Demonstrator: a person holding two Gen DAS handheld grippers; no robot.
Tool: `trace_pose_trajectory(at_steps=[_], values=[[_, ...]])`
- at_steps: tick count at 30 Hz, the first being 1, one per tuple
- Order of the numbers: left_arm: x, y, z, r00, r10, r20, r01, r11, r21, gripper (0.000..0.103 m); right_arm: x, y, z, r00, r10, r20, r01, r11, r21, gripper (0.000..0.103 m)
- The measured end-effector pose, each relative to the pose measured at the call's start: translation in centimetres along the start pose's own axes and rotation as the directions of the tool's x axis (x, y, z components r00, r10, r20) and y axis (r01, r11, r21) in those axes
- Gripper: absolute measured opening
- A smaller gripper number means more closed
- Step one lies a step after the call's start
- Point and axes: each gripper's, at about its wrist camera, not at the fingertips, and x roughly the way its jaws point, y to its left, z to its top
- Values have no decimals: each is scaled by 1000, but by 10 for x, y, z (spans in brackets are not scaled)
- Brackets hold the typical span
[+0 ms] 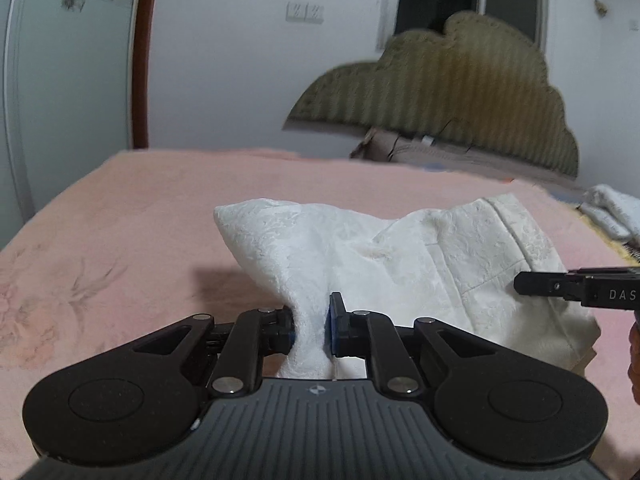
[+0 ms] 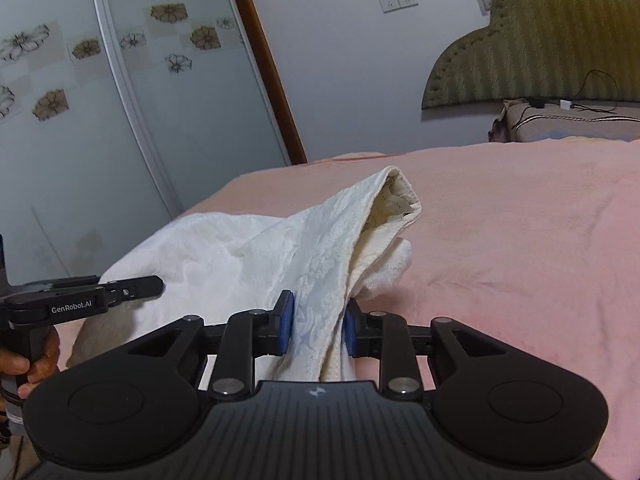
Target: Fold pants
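Note:
White textured pants (image 1: pixel 400 256) lie bunched on a pink bed cover (image 1: pixel 120 240). My left gripper (image 1: pixel 311 328) is shut on a pinched fold of the pants at their near edge. My right gripper (image 2: pixel 316 326) is shut on another fold of the pants (image 2: pixel 248 256) near the waistband, whose inner label shows. The right gripper also shows at the right edge of the left wrist view (image 1: pixel 520 284). The left gripper shows at the left of the right wrist view (image 2: pixel 158 280), held by a hand.
An olive padded headboard (image 1: pixel 460 92) and a pillow (image 2: pixel 568 120) with a cable stand at the far end. A folded white cloth (image 1: pixel 612 212) lies at the right. A wardrobe with flower-pattern doors (image 2: pixel 120 80) stands left of the bed.

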Motion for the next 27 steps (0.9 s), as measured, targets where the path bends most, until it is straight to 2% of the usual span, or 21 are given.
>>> trace_pose_trajectory(at_steps=[3, 4, 5, 6, 8, 10, 12, 14, 16, 17, 19, 23, 27], values=[[22, 18, -9, 994, 58, -95, -60, 998, -23, 36, 34, -8, -7, 993, -72, -93, 75, 997, 31, 29], [21, 22, -13, 994, 66, -88, -68, 997, -26, 44, 41, -12, -12, 987, -105, -124, 111, 993, 45, 37], [17, 26, -16, 994, 76, -73, -78, 997, -22, 51, 42, -17, -17, 983, -120, -140, 130, 989, 64, 41], [12, 29, -19, 993, 103, -52, -104, 995, -6, 54, 38, -21, -23, 982, -129, -137, 142, 987, 82, 43], [-2, 29, -24, 985, 173, -6, -172, 984, 44, 68, 22, -18, -30, 980, -174, -96, 181, 981, 71, 43], [-17, 24, -27, 979, 201, 36, -203, 975, 87, 68, 0, -3, -35, 970, -242, -17, 242, 970, 9, 43], [-30, 16, -35, 980, 191, 48, -196, 970, 143, 69, -17, 17, -40, 978, -206, 35, 208, 975, -81, 43], [-30, 8, -46, 975, 221, 36, -224, 947, 230, 74, -20, 30, -49, 987, -159, 0, 157, 976, -152, 46], [-24, 1, -56, 958, 283, 46, -283, 912, 298, 72, -8, 37, -60, 977, -194, -90, 172, 963, -206, 49], [-26, 2, -59, 953, 301, 43, -300, 910, 285, 72, -4, 38, -64, 969, -226, -99, 201, 956, -214, 49], [-40, 8, -58, 953, 303, 34, -303, 931, 204, 71, -16, 40, -68, 966, -247, -74, 233, 959, -159, 50], [-73, 7, -60, 964, 266, 23, -267, 958, 105, 73, -53, 62, -75, 987, -159, -13, 156, 981, -114, 54], [-97, -3, -74, 981, 194, -23, -193, 980, 50, 79, -66, 85, -97, 989, -149, -17, 146, 983, -114, 56]])
